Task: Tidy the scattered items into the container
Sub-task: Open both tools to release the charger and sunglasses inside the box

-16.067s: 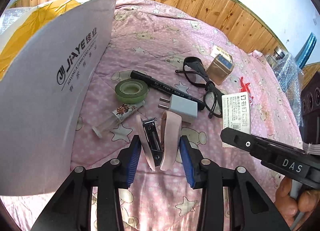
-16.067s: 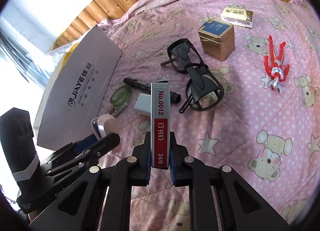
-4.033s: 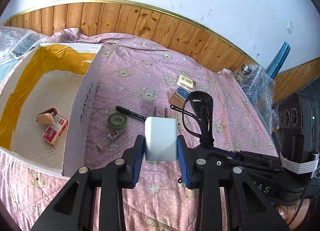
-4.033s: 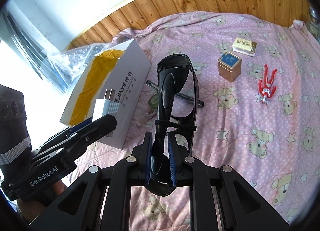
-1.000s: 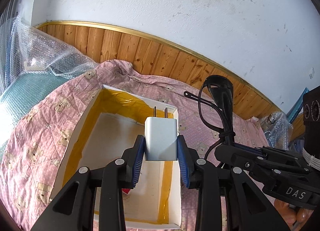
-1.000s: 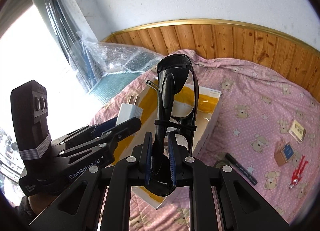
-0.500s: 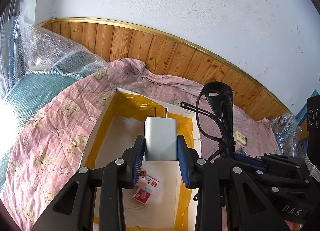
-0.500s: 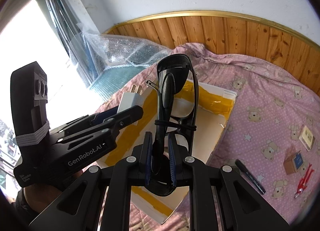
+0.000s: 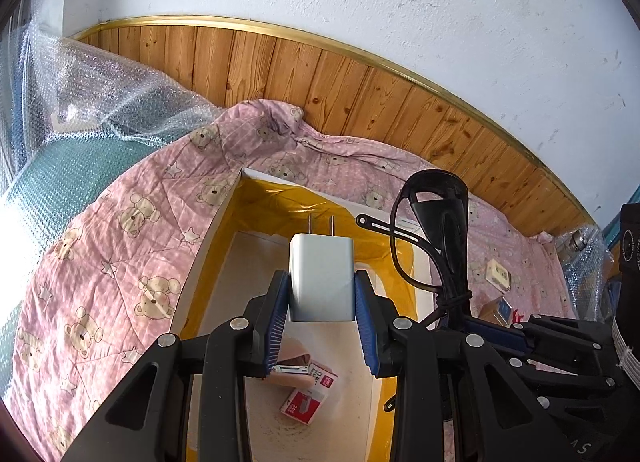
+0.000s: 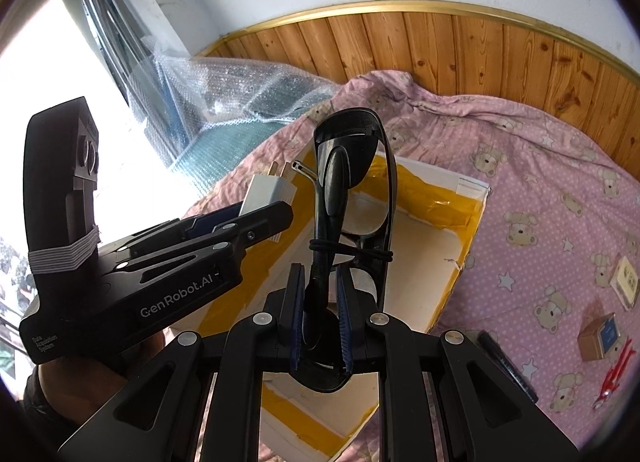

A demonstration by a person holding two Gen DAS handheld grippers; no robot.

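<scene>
My left gripper is shut on a white plug adapter, prongs pointing forward, held above the open white box with yellow tape inside. On the box floor lie a red staple box and a pink stapler. My right gripper is shut on black safety glasses, which stand upright over the same box. The left gripper with the adapter shows beside them in the right wrist view, and the glasses in the left wrist view.
On the pink bear-print quilt to the right lie a black marker, a small brown tin, a red toy figure and a small cream box. Bubble wrap lies to the left. A wood-panelled wall stands behind.
Both grippers have come lower and closer over the box, so more of its floor with the stapler and the staple box shows. Each grip is unchanged.
</scene>
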